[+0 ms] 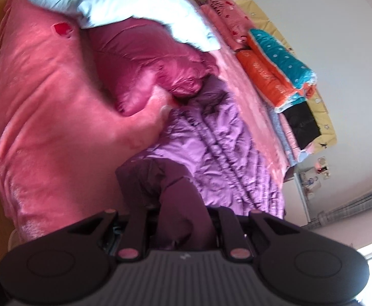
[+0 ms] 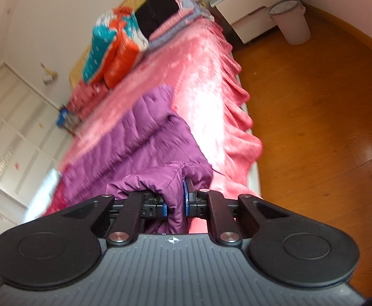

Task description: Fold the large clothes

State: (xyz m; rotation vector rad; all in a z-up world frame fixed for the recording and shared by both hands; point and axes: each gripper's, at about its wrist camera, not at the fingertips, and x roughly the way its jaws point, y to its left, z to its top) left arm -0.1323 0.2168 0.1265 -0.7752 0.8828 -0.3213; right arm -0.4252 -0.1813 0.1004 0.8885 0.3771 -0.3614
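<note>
the purple padded coat (image 2: 135,137) is spread on the pink bedspread (image 2: 206,81), near its edge, with a dark red garment (image 1: 140,63) and a white one (image 1: 124,2) lying further away. a fold of the coat is pinched by the closed left gripper (image 1: 183,219), and another bunch is clamped by the right gripper (image 2: 175,199). the step seems to be the taking hold of one edge for the first fold; next, both held parts should be lifted together and carried over the coat's body

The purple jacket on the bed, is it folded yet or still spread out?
Not folded: the purple jacket lies lengthwise on the pink bedspread, both grippers pinching its near edge.
</note>
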